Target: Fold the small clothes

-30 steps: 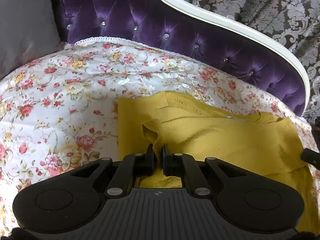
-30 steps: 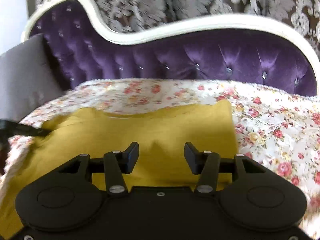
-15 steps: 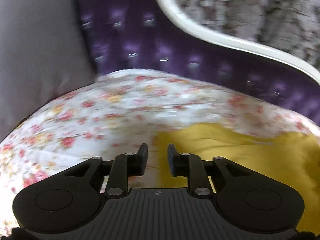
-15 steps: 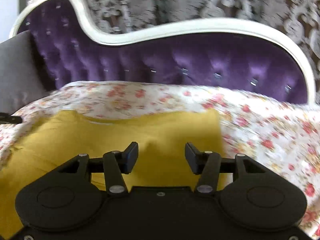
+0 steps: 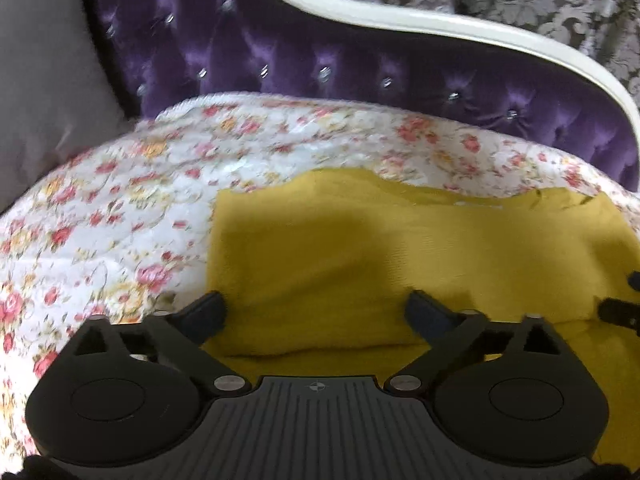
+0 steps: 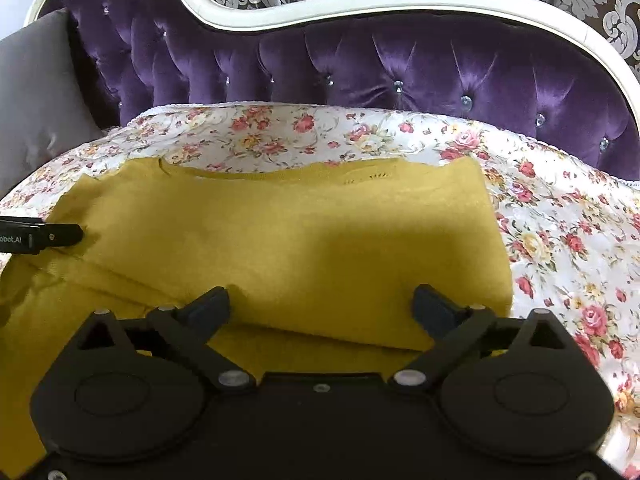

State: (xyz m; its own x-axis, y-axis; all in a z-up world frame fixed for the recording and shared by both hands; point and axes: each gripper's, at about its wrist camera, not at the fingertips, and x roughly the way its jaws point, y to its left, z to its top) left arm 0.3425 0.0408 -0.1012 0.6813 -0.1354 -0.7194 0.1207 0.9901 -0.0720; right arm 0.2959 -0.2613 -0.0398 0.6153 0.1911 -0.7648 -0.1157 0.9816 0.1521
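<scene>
Mustard knit: small garment point(image 6: 280, 240) lies folded flat on the floral bedspread point(image 6: 560, 220), long axis left to right, below the purple headboard point(image 6: 400, 68).
Left gripper point(image 5: 316, 312): jaws just opened wide, nothing between, over the garment's left end.
Right gripper point(image 6: 322, 306): likewise just opened, empty, over the right end.
Room: open bedspread on both sides.

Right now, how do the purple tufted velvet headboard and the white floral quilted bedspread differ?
The purple tufted velvet headboard stands upright; the white floral quilted bedspread lies spread out. The headboard is one plain colour with crystal buttons; the bedspread is printed with roses. Only the bedspread carries the mustard-yellow knit garment. Both are padded fabric.
</scene>
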